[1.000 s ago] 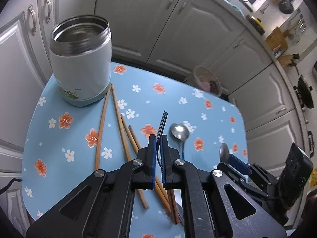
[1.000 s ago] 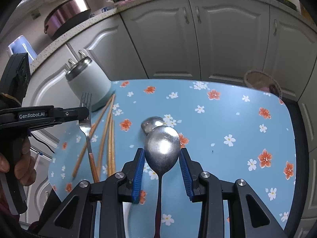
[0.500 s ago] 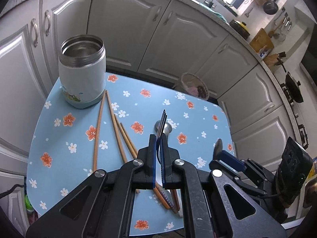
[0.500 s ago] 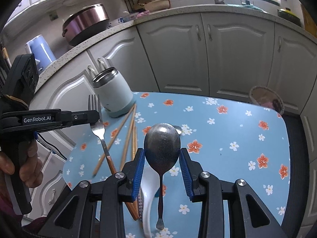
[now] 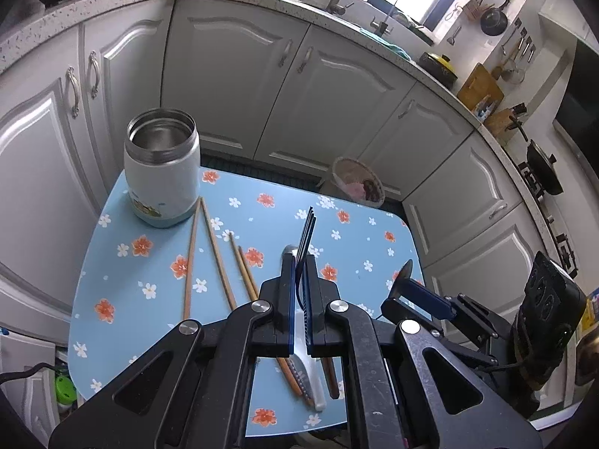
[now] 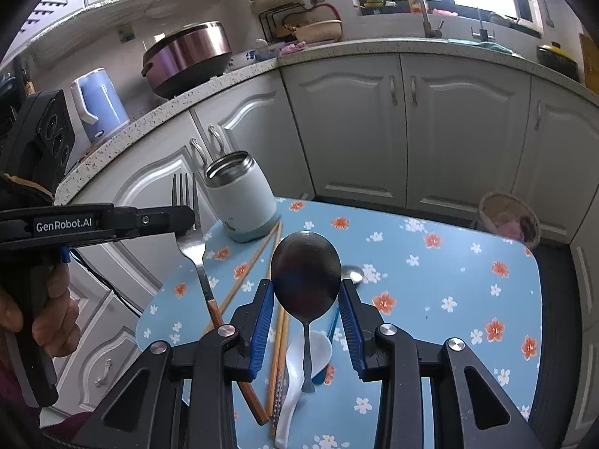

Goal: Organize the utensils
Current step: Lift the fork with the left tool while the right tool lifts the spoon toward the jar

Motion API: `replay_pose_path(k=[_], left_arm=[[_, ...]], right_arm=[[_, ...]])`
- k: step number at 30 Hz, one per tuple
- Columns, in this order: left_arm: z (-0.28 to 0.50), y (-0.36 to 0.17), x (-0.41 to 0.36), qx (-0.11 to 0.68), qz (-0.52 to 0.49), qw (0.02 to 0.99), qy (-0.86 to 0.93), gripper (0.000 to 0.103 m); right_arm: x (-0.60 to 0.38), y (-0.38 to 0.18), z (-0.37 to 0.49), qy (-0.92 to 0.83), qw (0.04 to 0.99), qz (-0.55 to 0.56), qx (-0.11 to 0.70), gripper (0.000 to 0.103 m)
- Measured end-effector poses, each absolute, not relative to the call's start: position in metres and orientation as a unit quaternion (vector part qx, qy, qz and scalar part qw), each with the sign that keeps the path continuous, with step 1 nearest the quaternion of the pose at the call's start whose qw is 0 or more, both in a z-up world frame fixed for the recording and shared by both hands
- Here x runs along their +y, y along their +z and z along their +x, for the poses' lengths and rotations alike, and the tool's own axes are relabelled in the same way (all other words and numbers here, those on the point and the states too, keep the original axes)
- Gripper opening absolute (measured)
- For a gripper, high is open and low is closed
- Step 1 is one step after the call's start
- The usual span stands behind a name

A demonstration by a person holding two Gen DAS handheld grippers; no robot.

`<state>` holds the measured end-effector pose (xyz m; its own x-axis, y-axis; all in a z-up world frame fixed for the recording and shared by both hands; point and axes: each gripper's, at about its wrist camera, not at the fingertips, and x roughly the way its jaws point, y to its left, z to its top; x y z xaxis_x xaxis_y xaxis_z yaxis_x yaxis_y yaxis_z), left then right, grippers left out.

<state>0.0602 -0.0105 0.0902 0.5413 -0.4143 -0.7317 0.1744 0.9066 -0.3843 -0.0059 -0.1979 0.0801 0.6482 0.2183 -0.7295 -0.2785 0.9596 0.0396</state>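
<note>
The left gripper point(image 5: 298, 292) has its two fingers pressed tight on a fork point(image 6: 191, 232). They pinch it at the neck, just under the prongs. The prongs point up and the brown handle hangs down. The fork is up in the air, over the left side of the table point(image 5: 112, 254).

The right gripper point(image 6: 305, 310) pinches a big metal spoon point(image 6: 306, 265). Its fingers squeeze the two sides of the round bowl part. The thin handle hangs straight down, and the spoon is in the air above the near side of the table.

Under them lie more things. Four chopsticks point(image 5: 189, 262) lie in the left half of the table, and their far tips reach toward the steel jar point(image 5: 163, 172). The jar stands open, with no lid, at the far left corner. A white spoon point(image 6: 295, 370) lies near the front edge, with a small metal spoon point(image 6: 352, 273) a bit further in.

I think the fork and the spoon should go in the jar. Both are hard, shiny and smooth, so they can slip. The big spoon is held only by its round edges, so it may swing or slide out. Holding the handle would be safer. They are light and will not break, but they will clank against the steel jar.
</note>
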Motion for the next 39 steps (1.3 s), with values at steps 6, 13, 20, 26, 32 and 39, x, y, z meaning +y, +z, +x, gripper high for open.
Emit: replay_pose_path(k=[6, 13, 20, 26, 32, 39], left_arm=[[0.066, 0.107, 0.006, 0.434, -0.138, 0.877, -0.155, 0.002], [0.08, 0.133, 0.033, 0.41, -0.136, 0.893, -0.128, 0.002], [0.108, 0.155, 0.063, 0.391, -0.13, 0.907, -0.09, 0.002], [0.135, 0.171, 0.086, 0.377, -0.122, 0.916, -0.06, 0.002], [0.169, 0.177, 0.109, 0.375, -0.12, 0.919, -0.03, 0.002], [0.203, 0.194, 0.135, 0.359, -0.12, 0.926, 0.001, 0.002]], right_arm=[[-0.188, 0.094, 0.0, 0.148, 0.909, -0.049, 0.386, 0.034], [-0.168, 0.114, 0.023, 0.167, 0.912, -0.052, 0.372, 0.034], [-0.139, 0.137, 0.056, 0.187, 0.912, -0.06, 0.36, 0.034], [-0.116, 0.155, 0.09, 0.199, 0.913, -0.062, 0.35, 0.034], [-0.093, 0.166, 0.128, 0.209, 0.912, -0.065, 0.348, 0.034], [-0.071, 0.185, 0.168, 0.224, 0.913, -0.058, 0.336, 0.034]])
